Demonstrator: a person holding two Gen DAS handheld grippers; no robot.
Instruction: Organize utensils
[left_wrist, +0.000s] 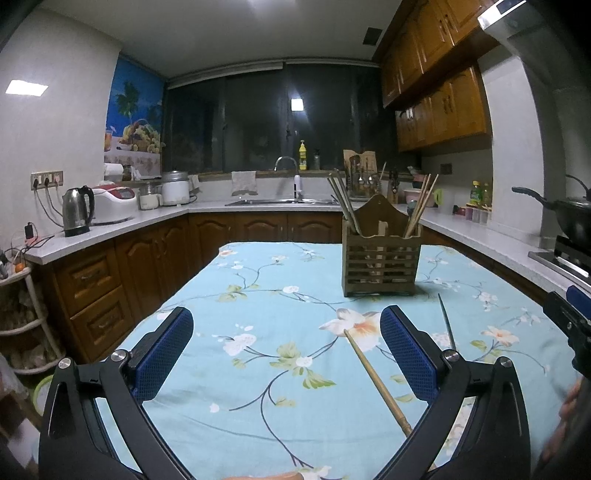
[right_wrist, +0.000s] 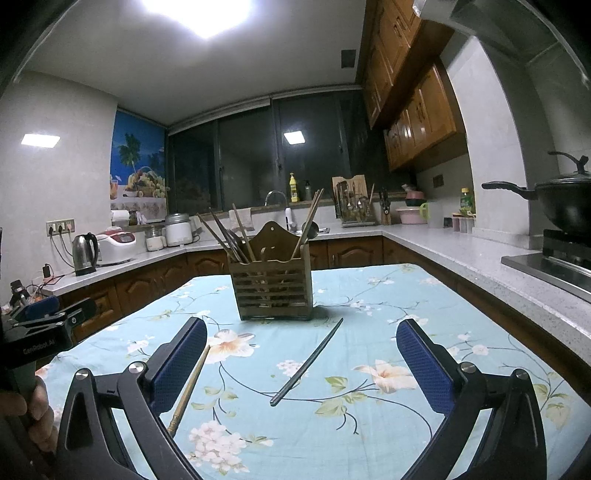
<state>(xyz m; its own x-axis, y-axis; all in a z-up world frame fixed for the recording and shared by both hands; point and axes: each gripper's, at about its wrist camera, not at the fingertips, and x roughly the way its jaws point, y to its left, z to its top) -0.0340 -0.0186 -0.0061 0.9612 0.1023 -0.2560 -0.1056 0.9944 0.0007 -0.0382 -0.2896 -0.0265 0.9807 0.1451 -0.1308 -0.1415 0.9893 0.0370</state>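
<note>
A slatted wooden utensil holder stands on the floral tablecloth, with several chopsticks in it; it also shows in the right wrist view. A light wooden chopstick lies on the cloth between my left gripper's fingers, near the right one. My left gripper is open and empty. A dark chopstick lies on the cloth between my right gripper's fingers. My right gripper is open and empty. The wooden chopstick lies beside its left finger. The dark chopstick shows thin in the left view.
The table is ringed by a grey counter with a kettle, rice cookers, a sink and a utensil rack. A black wok sits on the stove at right. The left gripper shows at the right view's left edge.
</note>
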